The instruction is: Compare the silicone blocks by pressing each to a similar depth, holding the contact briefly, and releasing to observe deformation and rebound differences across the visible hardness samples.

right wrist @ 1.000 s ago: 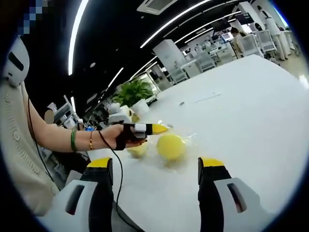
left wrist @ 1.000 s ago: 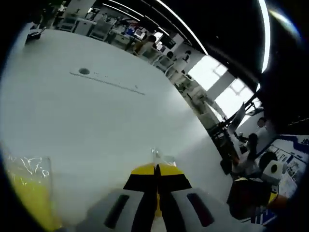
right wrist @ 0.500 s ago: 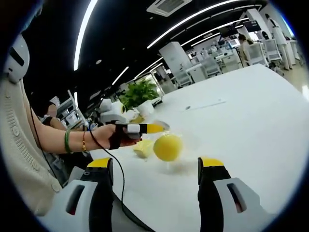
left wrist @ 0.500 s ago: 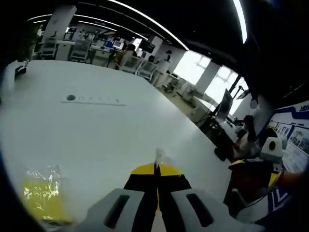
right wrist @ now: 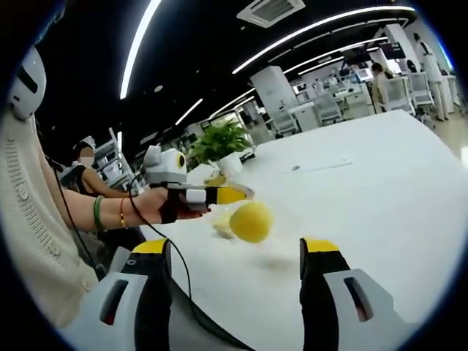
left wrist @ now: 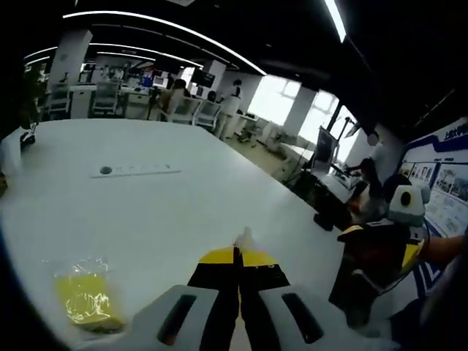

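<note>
Above white table [right wrist: 380, 183], left hand-held gripper [right wrist: 241, 192] closed pinching bagged yellow ball [right wrist: 251, 221]; right hand-held gripper [right wrist: 238, 252] open, empty.

Yellow ball in clear bag [right wrist: 251, 222] dangling from the left hand-held gripper [right wrist: 245, 192].

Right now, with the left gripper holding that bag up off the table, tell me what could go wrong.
1. The left gripper pinches only the clear wrap's edge, and the yellow ball hangs below it, so the wrap may slip or tear and drop the ball.
2. The ball hangs near the white table's front edge, so a drop could roll it off.
3. The right gripper is open and apart, not supporting it.
</note>
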Demonstrator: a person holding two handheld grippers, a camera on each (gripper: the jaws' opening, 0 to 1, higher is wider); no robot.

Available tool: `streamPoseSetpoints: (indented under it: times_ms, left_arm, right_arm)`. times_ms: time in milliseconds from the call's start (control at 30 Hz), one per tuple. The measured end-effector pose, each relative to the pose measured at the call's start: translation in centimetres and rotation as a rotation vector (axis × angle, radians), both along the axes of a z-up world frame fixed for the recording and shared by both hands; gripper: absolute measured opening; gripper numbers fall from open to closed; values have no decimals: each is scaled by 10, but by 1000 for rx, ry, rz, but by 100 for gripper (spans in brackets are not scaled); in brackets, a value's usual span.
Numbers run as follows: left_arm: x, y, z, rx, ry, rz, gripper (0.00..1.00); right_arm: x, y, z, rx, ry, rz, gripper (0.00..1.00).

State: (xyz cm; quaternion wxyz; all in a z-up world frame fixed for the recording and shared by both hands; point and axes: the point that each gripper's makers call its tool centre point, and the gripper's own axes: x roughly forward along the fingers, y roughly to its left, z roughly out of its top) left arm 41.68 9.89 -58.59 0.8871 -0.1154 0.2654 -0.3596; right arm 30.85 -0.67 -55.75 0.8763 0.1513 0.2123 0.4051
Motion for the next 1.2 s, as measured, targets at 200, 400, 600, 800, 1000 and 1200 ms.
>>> streamPoseSetpoints:
  times_ms: [200,400,600,800,1000,1200]
  left_arm:
    - [-9,17,20,-3,-35,-6,0]
    - [-12,33,41,13,-85,-20,0]
    - [-14,47,64,27,-134,-41,0]
    - [-16,57,89,9,-175,-49,0]
    - [-17,68,108,3,-209,-59,0]
    - [-19,78,128,17,-251,-87,0]
  right_arm:
    - [-3,10,10,-53,-43,33,67]
    - [-1,19,22,-89,-77,57,67]
    - [5,27,33,-136,-115,95,67]
    - [20,39,48,-205,-175,146,67]
    - [38,52,64,-272,-236,205,68]
    - [58,75,80,-335,-292,281,69]
